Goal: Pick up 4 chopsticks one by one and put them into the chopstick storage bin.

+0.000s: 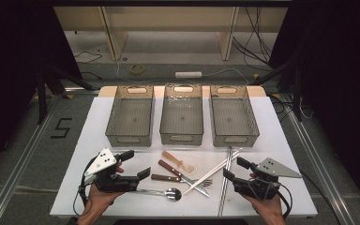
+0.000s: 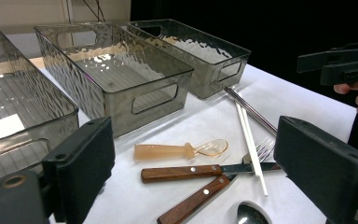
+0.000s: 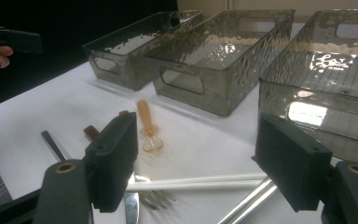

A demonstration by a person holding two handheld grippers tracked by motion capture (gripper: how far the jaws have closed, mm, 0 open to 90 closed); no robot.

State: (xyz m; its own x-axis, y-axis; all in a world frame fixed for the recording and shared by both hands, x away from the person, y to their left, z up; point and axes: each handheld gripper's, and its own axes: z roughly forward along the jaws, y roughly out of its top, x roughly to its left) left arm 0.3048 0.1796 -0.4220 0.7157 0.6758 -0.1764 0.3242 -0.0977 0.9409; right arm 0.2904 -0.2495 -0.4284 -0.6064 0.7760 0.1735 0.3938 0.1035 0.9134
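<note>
Bare table (image 1: 98, 122) lies beyond the left tool (image 1: 138, 164); cutlery (image 1: 183, 176) crowds the gap between both tools, and three bins (image 1: 181, 139) wall off the far side.

Black grippers (image 1: 136, 165), grey dotted plates, seemingly bare forearms

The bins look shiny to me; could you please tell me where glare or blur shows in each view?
High view: even light, slightly soft, dark surround. Left gripper view: rippled glare on the middle bin, near tongs blurred. Right gripper view: bright patches in the nearest bin, amber spoon fairly sharp.
</note>
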